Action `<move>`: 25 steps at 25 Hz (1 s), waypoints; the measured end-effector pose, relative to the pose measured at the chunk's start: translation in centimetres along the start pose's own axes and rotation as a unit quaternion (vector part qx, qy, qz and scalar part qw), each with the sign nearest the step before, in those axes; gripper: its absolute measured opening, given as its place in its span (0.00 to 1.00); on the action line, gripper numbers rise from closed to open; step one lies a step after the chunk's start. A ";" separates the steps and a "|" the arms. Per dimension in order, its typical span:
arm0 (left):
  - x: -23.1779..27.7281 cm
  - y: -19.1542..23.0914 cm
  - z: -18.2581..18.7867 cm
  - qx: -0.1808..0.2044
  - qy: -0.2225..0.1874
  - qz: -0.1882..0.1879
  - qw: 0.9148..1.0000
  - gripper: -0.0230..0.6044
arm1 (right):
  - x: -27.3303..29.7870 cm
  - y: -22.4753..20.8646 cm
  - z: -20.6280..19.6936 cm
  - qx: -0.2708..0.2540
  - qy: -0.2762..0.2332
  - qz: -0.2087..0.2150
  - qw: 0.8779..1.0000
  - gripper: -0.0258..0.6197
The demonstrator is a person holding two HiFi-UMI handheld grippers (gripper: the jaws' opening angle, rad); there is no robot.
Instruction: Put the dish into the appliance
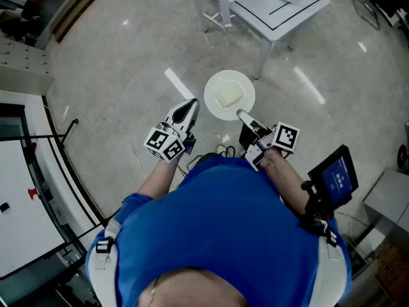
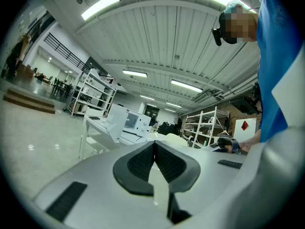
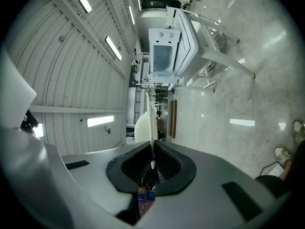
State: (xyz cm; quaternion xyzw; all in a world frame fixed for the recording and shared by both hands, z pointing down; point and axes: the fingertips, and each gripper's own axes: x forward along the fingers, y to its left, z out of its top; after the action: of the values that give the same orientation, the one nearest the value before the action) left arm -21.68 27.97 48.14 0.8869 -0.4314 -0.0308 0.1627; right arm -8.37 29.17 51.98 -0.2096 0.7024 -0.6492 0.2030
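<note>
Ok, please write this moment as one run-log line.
right gripper: shut on plate | left gripper: shut, empty | microwave: on table, ahead

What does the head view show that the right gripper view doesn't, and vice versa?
Only the head view: the plate from above with a pale block on it, the left tool, shut and empty, and the person's blue shirt. Only the right gripper view: the windowed front of the white appliance and ceiling lights. Both: the right tool shut on the plate's rim, and the table.

White table [image 1: 262, 15] up top — shelving racks [image 2: 90, 92], ceiling strip lights [image 2: 100, 5] in bkgd.
</note>
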 end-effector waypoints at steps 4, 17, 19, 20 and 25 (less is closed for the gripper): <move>0.2 0.1 -0.1 0.000 -0.002 0.001 1.000 0.05 | 0.1 0.0 0.3 -0.001 0.000 0.002 1.000 0.06; 0.5 0.1 0.0 0.001 0.001 -0.001 1.000 0.05 | 0.0 0.6 0.9 0.002 -0.015 0.018 1.000 0.06; 0.6 0.2 -0.1 0.000 0.001 -0.002 1.000 0.05 | 0.0 0.6 1.2 0.002 -0.019 0.020 1.000 0.06; 0.7 0.2 -0.1 0.001 0.002 -0.004 1.000 0.05 | 0.0 0.6 1.3 0.003 -0.021 0.020 1.000 0.07; 0.1 0.1 -0.3 0.000 0.004 -0.012 1.000 0.05 | 0.0 0.7 0.6 0.003 -0.032 0.019 0.999 0.07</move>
State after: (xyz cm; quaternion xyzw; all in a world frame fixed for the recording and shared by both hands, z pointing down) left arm -21.71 27.92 48.44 0.8921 -0.4201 -0.0290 0.1637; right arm -8.00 28.73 51.21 -0.2157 0.6973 -0.6406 0.2383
